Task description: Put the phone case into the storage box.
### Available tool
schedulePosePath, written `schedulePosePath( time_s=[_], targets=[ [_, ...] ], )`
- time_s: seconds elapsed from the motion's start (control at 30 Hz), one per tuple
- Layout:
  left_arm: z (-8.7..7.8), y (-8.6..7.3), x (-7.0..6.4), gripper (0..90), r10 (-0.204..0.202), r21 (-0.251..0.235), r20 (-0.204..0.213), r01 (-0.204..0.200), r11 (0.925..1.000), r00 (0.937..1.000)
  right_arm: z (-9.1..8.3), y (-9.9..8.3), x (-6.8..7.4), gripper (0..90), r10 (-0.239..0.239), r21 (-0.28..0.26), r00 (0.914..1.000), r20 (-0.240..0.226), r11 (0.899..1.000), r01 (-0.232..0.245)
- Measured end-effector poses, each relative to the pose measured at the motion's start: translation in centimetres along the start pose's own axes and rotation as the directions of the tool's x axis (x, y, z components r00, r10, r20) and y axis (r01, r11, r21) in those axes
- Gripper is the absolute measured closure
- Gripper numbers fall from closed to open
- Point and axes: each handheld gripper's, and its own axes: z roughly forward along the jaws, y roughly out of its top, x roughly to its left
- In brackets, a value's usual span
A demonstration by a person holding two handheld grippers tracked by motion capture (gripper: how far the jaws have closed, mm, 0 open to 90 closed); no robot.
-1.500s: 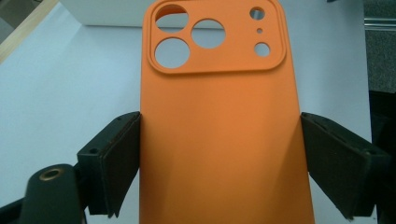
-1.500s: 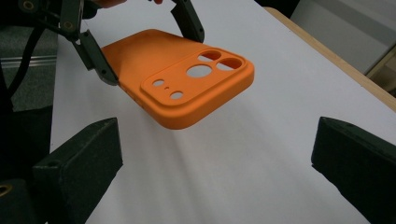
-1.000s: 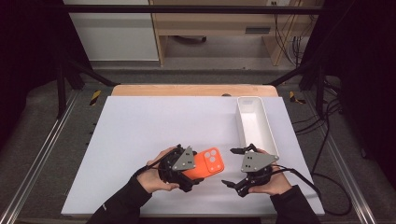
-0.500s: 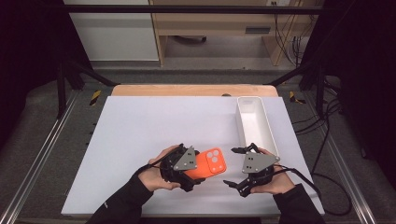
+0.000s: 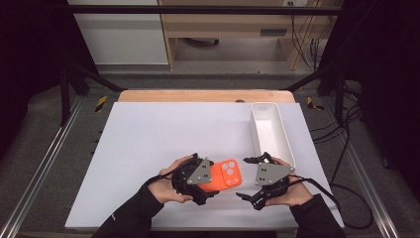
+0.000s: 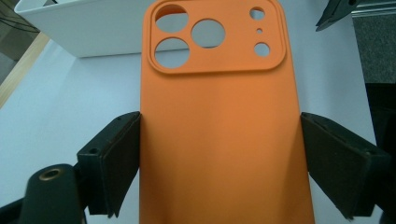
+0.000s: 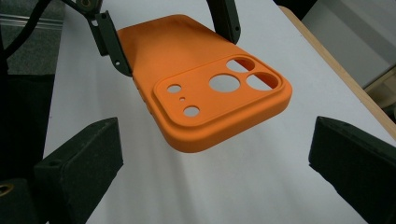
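Both grippers show: left gripper (image 6: pixel 219 158) clamps the orange phone case (image 6: pixel 219 116), bottom cut off; right gripper (image 7: pixel 215 158) gapes empty.

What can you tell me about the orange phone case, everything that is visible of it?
The orange, matte, rubbery-looking phone case has rounded corners and a raised camera block with three large round holes and three smaller ones. It is empty and shows its back side. The left tongs clamp it by its two long edges, the black pads pressing on them. In the right gripper view it hangs above the white table, camera end toward the open right tongs, which do not touch it.
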Motion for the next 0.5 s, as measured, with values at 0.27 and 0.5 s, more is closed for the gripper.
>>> schedulePosePath(
  time_s=[0.27, 0.5],
  targets=[
    [0.29, 0.05, -0.23, 15.1, 0.022, 0.002, 0.006, -0.022, 0.9998, 0.9997, -0.04, 0.09, 0.11, 3.9, -0.024, -0.006, 0.9997, -0.003, 1.0, 0.024],
    [0.21, 0.21, -0.46, 15.1, 0.045, -0.008, 0.01, -0.045, 0.999, 0.9989, -0.05, 0.21, 0.14, 3.8, -0.049, 0.006, 0.9986, -0.023, 0.999, 0.049]
  ],
)
